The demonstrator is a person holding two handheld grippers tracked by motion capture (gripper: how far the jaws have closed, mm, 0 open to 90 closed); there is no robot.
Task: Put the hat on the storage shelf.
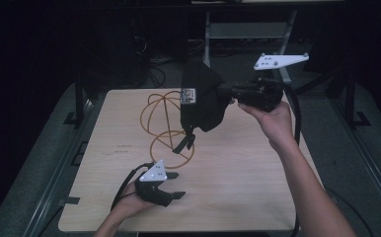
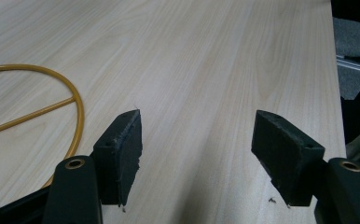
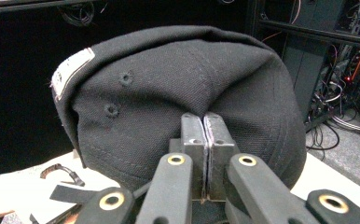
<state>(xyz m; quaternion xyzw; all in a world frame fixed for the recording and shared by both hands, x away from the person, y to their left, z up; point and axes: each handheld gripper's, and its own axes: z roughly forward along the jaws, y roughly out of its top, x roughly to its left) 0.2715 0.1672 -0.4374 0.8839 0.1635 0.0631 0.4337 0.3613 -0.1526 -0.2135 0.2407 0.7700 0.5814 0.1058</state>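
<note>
A black cap [image 1: 202, 98] with a white label hangs in the air above the far middle of the wooden table [image 1: 238, 177], its strap dangling toward the wood. My right gripper [image 1: 228, 92] is shut on the cap's fabric. In the right gripper view the jaws stand pressed together against the cap [image 3: 178, 88], pinching its cloth. A thin orange wire frame [image 1: 166, 126] of hoops lies on the table under and left of the cap. My left gripper [image 1: 176, 185] rests near the front left of the table, open, with bare wood between its pads [image 2: 122, 154].
An arc of the orange wire frame [image 2: 52, 100] lies left of the left gripper. The table's edges drop off to dark floor on all sides. Metal rack legs [image 1: 208, 34] and cables stand behind the table.
</note>
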